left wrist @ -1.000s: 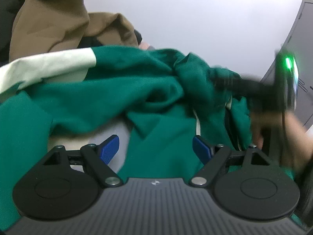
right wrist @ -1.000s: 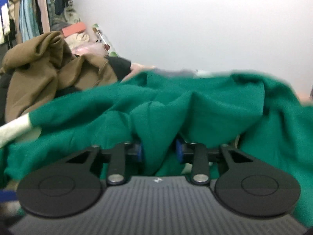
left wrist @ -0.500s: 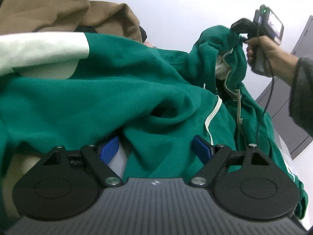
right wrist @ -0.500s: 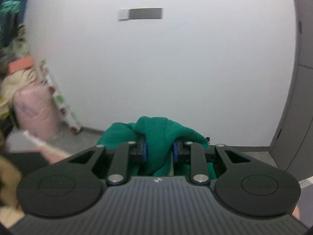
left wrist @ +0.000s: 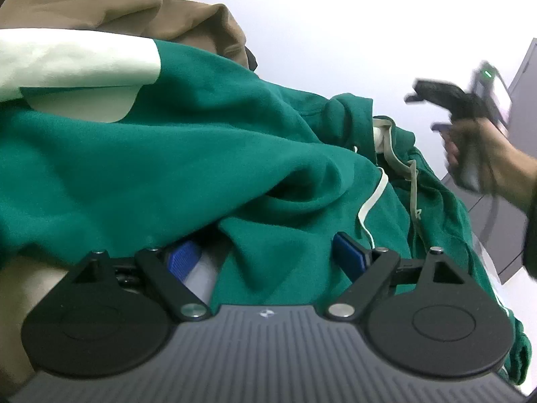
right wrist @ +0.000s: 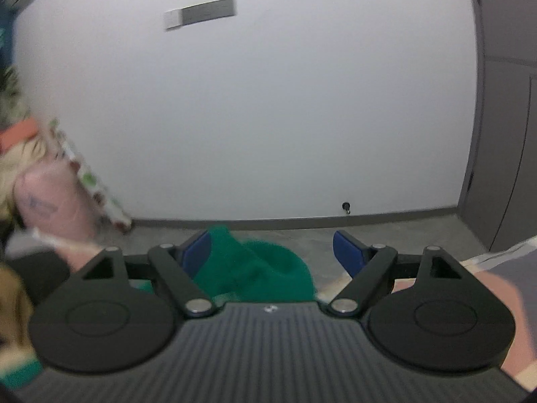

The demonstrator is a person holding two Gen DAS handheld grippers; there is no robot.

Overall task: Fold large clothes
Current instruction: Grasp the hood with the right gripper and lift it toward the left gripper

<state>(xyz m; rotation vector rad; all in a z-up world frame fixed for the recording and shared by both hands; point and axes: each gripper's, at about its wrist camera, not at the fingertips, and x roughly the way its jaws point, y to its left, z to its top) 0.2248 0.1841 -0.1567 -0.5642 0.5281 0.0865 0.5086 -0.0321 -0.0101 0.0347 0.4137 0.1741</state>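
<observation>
A grey floor (right wrist: 386,231) meets a white wall at a dark baseboard. On the floor at the left, against the wall, sits a blurred pile of pink and cream bundles (right wrist: 50,198). The surface under the green garment (left wrist: 188,154) is hidden.

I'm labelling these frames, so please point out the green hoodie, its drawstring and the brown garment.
green hoodie (left wrist: 188,154), left wrist view, broad front fold of cloth.
drawstring (left wrist: 413,184), left wrist view, hanging beige cord near the hood.
brown garment (left wrist: 100,3), left wrist view, crumpled top of the pile.
</observation>
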